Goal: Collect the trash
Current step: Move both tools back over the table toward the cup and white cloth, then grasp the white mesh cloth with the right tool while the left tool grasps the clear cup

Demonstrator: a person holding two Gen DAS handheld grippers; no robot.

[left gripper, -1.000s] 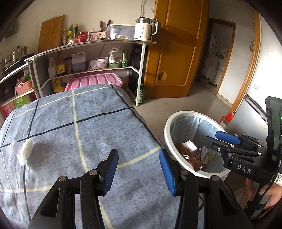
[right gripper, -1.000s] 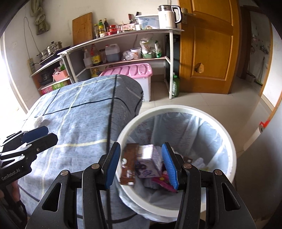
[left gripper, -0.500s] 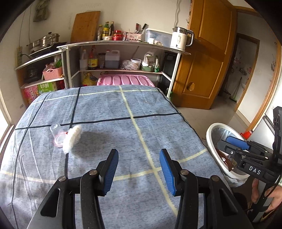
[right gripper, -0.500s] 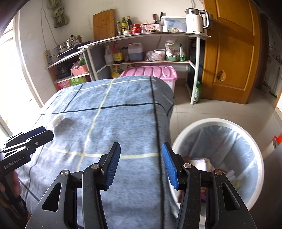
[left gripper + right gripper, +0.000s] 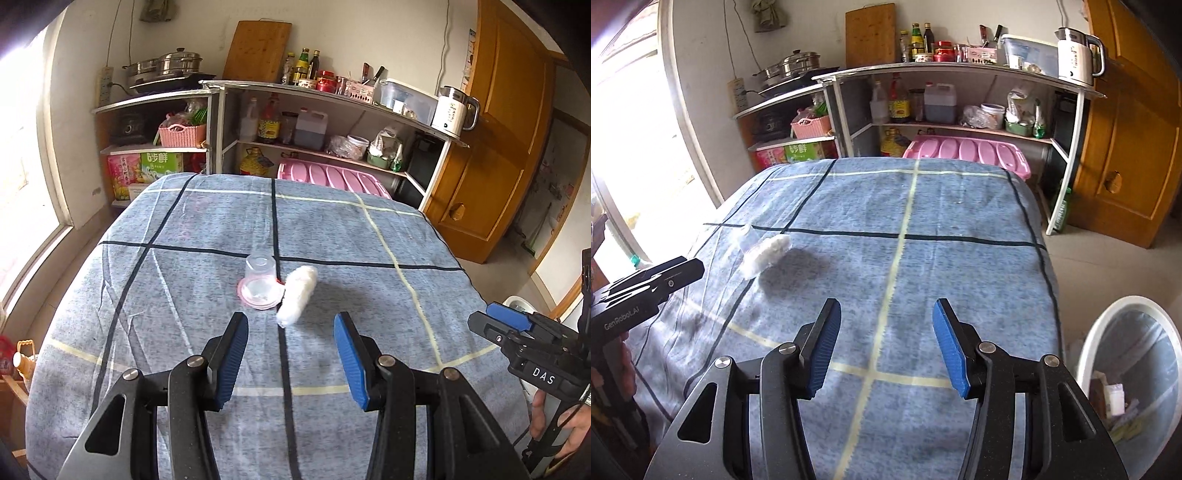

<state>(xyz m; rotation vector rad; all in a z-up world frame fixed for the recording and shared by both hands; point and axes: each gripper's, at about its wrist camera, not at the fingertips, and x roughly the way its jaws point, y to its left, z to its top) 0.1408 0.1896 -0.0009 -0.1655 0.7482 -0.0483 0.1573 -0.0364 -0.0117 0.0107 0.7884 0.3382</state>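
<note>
Both views have been swung away from the bin [image 5: 1130,369] and back over the table [image 5: 369,240]. One second ago the bin filled the right wrist view, with trash seen between the fingers; now it is cut off at that view's lower right edge, and it barely shows at the right edge of the left view.

A table covered by a blue checked cloth is shown. Two pieces of trash lie touching near its middle: a clear plastic cup [image 5: 260,284] tipped on its side, with a pink rim, and a white wad [image 5: 297,295] just to its right. In the right wrist view the same pair is seen far to the left.

The left gripper [image 5: 290,356] is held over the cloth with its jaws apart and nothing between them; the cup and wad lie just beyond its tips. The right gripper [image 5: 884,345] is also empty, and its jaws are opening; only bare cloth is seen between them. It is well apart from the trash.

Trash is already seen inside the lined bin, so the task is judged to be partly done, with the cup and wad left.

Several risks are judged likely. The thin cup could be crushed or squirted out sideways if pinched across its round wall. The soft wad could be nudged away by a finger, or the cloth could be caught and dragged with it. Because the two pieces touch, one could be knocked off-line while the other is taken.
</note>
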